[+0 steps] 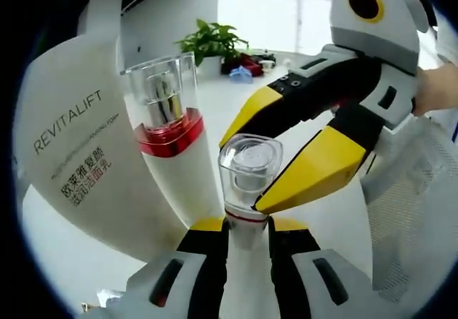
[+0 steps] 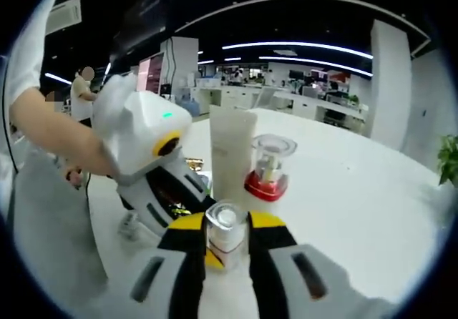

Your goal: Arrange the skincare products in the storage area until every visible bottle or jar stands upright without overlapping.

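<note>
Closest to the left gripper (image 1: pixel 247 227) is a small white bottle with a clear cap and thin red ring (image 1: pixel 247 183). Its jaws squeeze the bottle's neck from both sides, so it stays straight up. The right gripper (image 1: pixel 286 158) reaches in from the right and pinches the clear cap, I think to steady it for setting down. In the right gripper view, that gripper (image 2: pixel 226 242) has the same cap (image 2: pixel 226 226) between its jaws. Just past the small bottle stands a taller white bottle with a red band and clear top (image 1: pixel 168 129). Behind it, a big white tube marked REVITALIFT (image 1: pixel 75 144) stands up too, leaning close. All three sit on the white table (image 2: pixel 343 204), near each other
</note>
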Tool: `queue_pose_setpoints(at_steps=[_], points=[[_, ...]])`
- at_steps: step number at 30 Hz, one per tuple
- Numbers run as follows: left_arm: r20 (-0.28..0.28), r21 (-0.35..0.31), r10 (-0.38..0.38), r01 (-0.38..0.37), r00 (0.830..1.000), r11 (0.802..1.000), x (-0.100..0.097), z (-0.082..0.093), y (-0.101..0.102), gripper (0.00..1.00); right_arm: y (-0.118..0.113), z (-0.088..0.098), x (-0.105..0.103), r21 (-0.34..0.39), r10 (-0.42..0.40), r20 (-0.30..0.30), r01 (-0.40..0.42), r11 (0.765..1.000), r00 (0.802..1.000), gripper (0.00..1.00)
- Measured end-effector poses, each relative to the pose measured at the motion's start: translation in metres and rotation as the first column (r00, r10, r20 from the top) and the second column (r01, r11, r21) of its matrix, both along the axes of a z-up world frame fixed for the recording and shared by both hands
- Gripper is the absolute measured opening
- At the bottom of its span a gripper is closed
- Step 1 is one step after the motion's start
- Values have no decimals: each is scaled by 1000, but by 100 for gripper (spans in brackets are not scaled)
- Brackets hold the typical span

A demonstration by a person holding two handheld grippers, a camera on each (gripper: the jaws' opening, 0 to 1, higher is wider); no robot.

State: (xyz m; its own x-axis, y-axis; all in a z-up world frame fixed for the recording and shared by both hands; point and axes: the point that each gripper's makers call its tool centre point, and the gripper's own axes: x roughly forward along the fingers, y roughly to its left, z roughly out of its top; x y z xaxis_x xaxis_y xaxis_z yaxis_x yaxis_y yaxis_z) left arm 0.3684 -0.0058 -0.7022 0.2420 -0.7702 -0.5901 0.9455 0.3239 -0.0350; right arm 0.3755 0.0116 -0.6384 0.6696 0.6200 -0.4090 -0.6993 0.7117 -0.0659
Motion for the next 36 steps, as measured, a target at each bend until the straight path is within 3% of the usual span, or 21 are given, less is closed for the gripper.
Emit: queue_pose_setpoints(at_steps=[21,36], points=[[-7,7,0,0,1000,1000,-1,-2,1,22,0,-1,1,43,-16,-22,17,999,1000,23],[-22,25,9,-9,1000,1000,-6,0,11,28,2,0,-5,57,1,-32,0,998,999,37]])
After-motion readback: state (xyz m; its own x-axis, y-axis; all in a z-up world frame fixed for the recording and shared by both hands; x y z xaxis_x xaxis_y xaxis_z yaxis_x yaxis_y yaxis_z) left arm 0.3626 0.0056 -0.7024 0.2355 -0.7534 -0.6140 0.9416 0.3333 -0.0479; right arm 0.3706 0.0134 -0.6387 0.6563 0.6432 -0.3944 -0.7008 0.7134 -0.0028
